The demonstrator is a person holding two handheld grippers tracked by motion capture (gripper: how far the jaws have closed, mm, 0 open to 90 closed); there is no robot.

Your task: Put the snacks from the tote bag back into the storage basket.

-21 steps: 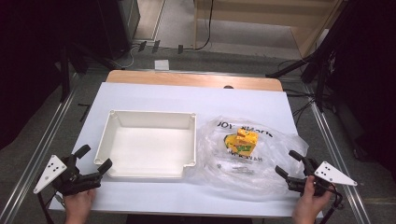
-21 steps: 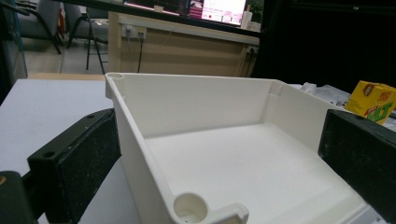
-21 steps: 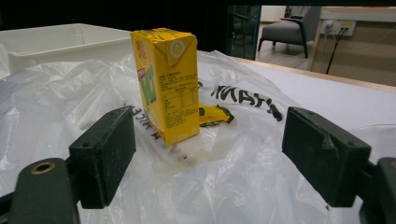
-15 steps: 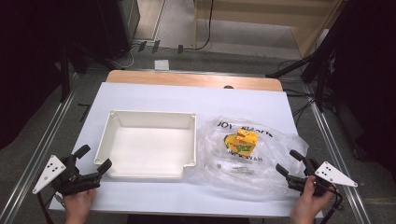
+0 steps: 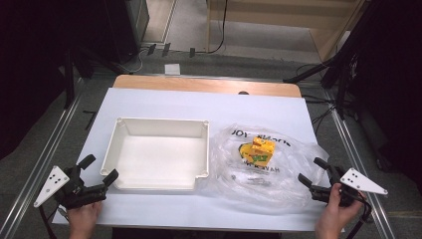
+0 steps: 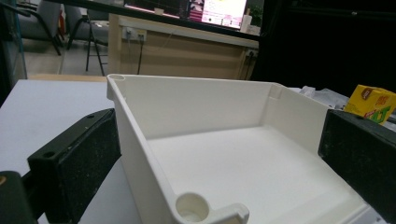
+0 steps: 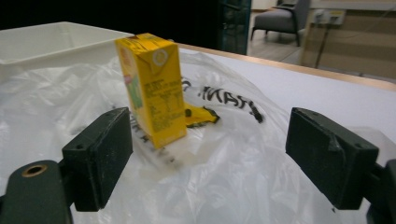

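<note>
Nothing had shifted in the last moment: both tools, left and right, waited with jaws apart at the frame's lower corners, the yellow carton upright on the plastic bag, the white tray empty.
</note>
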